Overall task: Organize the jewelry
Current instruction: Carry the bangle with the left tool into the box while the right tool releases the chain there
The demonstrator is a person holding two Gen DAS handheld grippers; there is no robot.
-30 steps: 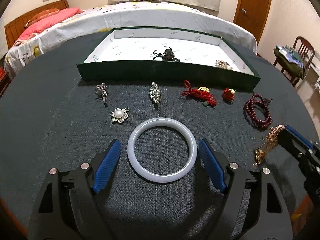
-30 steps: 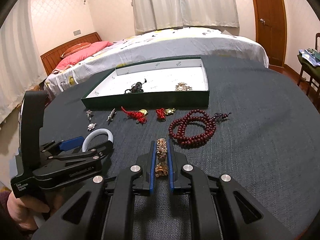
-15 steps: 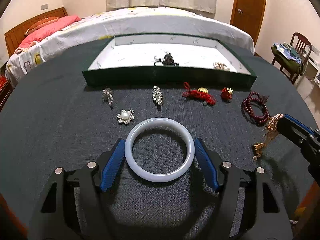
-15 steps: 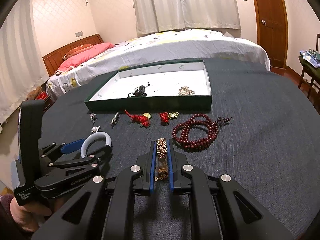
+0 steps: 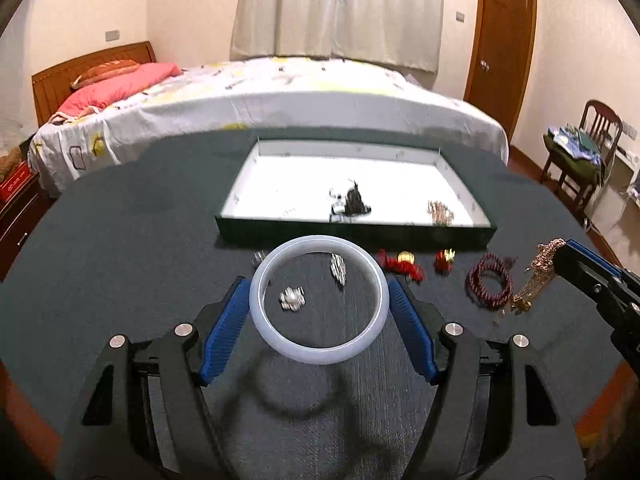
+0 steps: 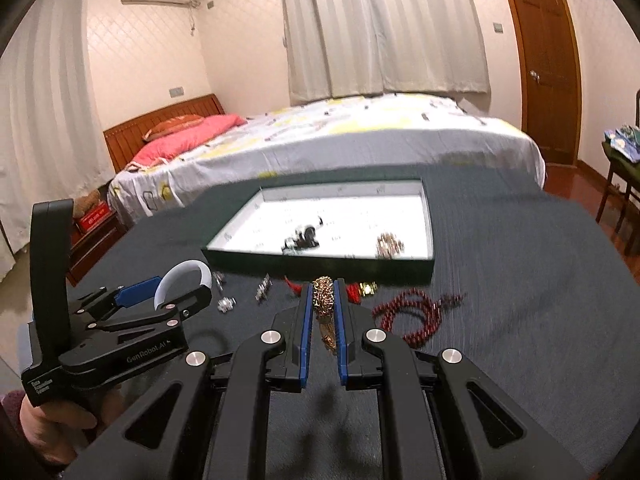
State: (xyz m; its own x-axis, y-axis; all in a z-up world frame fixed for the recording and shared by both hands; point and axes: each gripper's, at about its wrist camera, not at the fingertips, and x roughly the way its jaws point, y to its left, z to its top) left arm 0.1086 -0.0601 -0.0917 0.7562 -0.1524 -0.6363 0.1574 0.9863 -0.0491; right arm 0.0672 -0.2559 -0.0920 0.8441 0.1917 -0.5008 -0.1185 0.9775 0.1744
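My left gripper is shut on a pale white bangle and holds it lifted above the dark tablecloth; its shadow lies below. The bangle also shows in the right wrist view. My right gripper is shut on a gold chain piece, which dangles from it in the left wrist view. A green tray with a white floor stands farther back and holds a dark brooch and a small gold piece.
Between the grippers and the tray lie a pearl flower brooch, a silver brooch, red knotted charms, and a dark red bead bracelet. A bed stands behind the table, a chair at the right.
My left gripper closed on the bangle and lifted it off the cloth. Both grippers rose and tilted up, so the tray and room sit lower in view. The gold chain stays held.
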